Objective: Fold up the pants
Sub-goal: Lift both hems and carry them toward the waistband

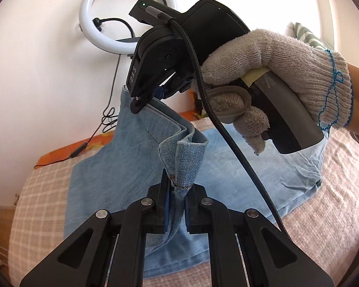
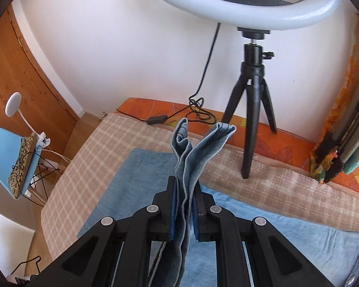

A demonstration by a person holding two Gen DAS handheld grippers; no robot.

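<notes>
The blue denim pants point(image 1: 122, 157) are lifted at one edge above the checked bedspread point(image 1: 43, 198), the rest lying spread on the bed. A bunched fold of hem is clenched between the pads of the left gripper point(image 1: 177, 205). Up and to the left, the right gripper point(image 1: 141, 102), carried by a gloved hand point(image 1: 275, 71), is clamped on the same raised edge. Behind, a ring light point(image 2: 239, 2) is seen on its black tripod point(image 2: 253, 110).
</notes>
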